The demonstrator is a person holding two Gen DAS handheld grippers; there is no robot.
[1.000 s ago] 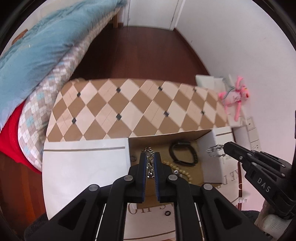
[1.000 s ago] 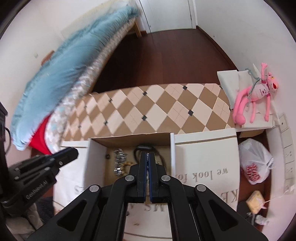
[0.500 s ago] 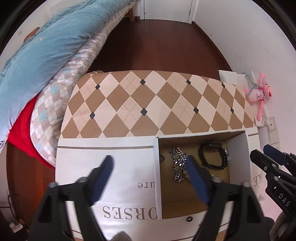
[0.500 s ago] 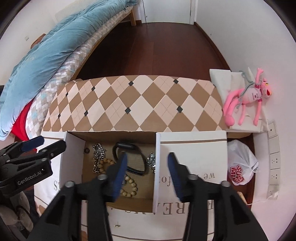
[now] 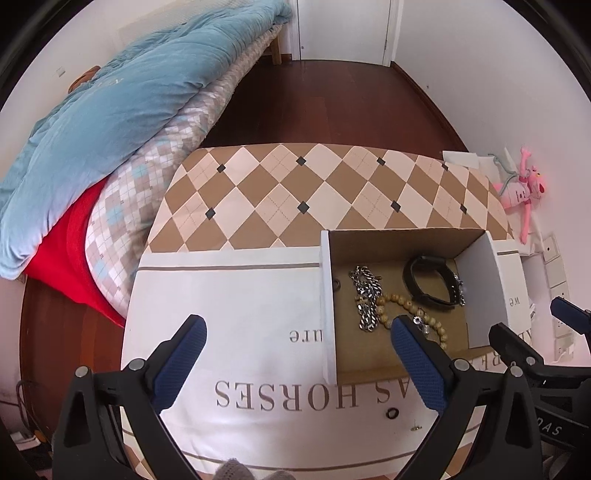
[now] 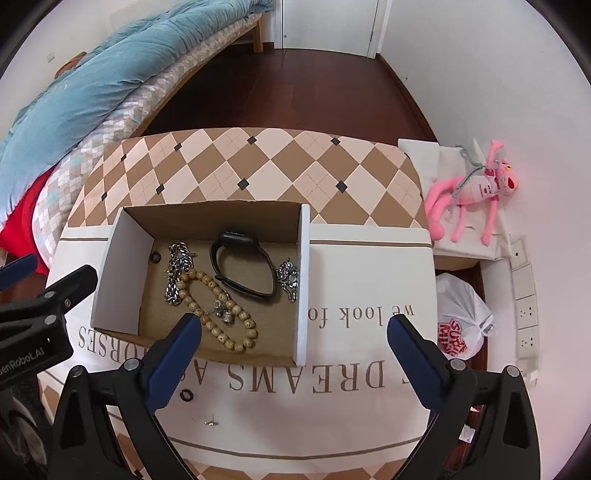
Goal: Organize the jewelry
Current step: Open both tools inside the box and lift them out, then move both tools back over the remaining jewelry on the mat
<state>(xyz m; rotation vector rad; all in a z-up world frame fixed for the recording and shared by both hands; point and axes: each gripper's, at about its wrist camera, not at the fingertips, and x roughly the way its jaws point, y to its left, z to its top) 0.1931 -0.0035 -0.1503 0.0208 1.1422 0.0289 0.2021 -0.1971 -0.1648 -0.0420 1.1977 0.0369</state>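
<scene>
Both the left gripper [image 5: 295,339] and the right gripper [image 6: 293,341] hang spread wide and empty above the cardboard box [image 6: 221,216], where a silver chain [image 6: 177,267], bead bracelet [image 6: 221,314], black band [image 6: 242,267] and a silver trinket [image 6: 288,277] lie. A small black ring [image 6: 186,395] and a tiny stud [image 6: 211,422] sit outside on the printed cloth [image 6: 369,332]. Collecting those two strays looks next, calling for a fine, low pinch.

White walls [image 6: 461,74], dark wood floor [image 6: 295,96] — a bed [image 5: 122,110] with blue quilt far left, white door [image 5: 343,29] beyond.
</scene>
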